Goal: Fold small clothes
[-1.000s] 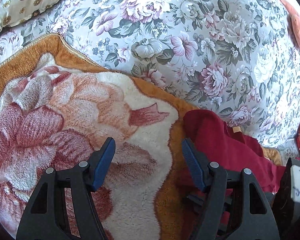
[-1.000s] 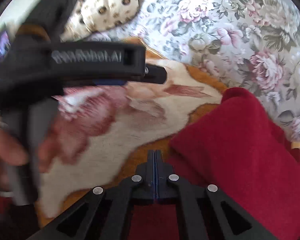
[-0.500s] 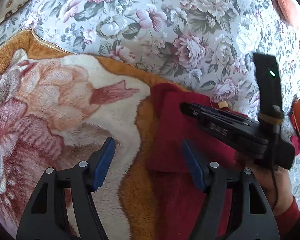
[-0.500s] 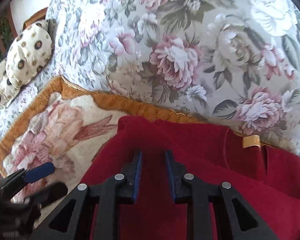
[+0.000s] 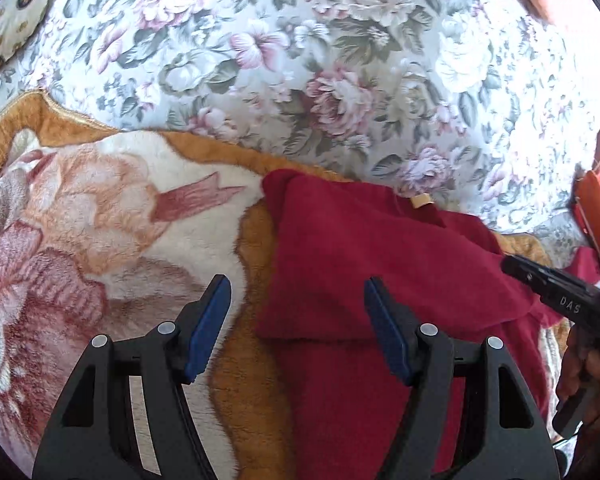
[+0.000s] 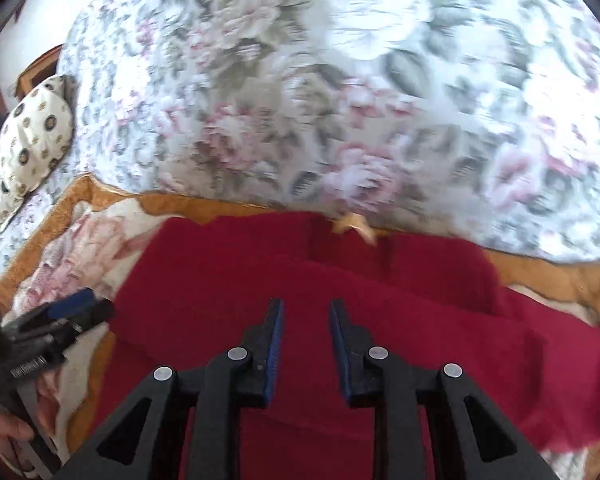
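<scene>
- On the fleece blanket [image 5: 112, 216], over the floral bedsheet [image 5: 320, 60], lies the red garment [image 5: 360, 248], with one part already folded over.
- Left gripper [image 5: 296, 324] hovers wide open above the folded edge; it holds nothing.
- Right gripper [image 6: 305, 350] is partly open above the cloth, also without a hold.
- I judge one fold is done; next, pinch an edge for another fold.

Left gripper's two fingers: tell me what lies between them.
In the left wrist view, the left gripper stands open over the blanket's orange border and the red garment's folded left edge; nothing is gripped.
</scene>
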Tool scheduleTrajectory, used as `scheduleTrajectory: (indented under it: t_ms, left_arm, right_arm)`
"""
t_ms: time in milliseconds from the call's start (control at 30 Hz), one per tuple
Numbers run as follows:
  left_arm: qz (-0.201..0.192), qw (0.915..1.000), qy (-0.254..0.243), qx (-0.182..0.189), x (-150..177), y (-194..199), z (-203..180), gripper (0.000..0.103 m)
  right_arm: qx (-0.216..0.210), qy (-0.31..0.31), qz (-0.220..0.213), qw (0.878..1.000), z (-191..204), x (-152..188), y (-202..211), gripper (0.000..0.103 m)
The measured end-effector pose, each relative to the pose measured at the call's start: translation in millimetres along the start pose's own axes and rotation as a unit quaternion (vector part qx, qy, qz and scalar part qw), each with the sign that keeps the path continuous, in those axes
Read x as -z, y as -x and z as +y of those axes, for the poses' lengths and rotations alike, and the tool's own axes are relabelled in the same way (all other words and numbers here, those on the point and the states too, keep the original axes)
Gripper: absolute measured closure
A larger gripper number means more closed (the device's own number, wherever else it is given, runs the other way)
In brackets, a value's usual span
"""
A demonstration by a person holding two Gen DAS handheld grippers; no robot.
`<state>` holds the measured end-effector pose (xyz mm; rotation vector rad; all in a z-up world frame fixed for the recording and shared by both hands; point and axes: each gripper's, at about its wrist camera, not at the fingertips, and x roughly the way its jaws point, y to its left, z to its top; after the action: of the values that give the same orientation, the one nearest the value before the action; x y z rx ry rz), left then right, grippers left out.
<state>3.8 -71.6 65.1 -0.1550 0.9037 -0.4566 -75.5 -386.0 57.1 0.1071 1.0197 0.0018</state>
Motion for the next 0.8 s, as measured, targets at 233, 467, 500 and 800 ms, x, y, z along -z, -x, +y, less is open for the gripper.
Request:
scheduleTrajectory:
  t_ms: [233,467,500,800]
  left_arm:
    - [0.01,0.9992,-0.038,-0.002,6,-16,-28,0.034]
    - [0.006,0.9992,-0.04,-0.006,5,-24,-30,0.034]
    - [0.005,0.9992,-0.039,-0.006,5,-24,-29,0.034]
    - [0.001,0.999,-0.045,-0.006,8,-24,-32,0.034]
  right_arm:
    - [0.15,-0.097,0.014,0.984,-104,28,-1,0.073]
    - [0.042,-0.154,0.004,0.987,-133,25,-18,0.1]
    - [0.052,-0.141,-0.006,0.989,-130,22,-15,0.1]
    - [0.07,-0.113,-0.028,0.991,-124,7,-15,0.1]
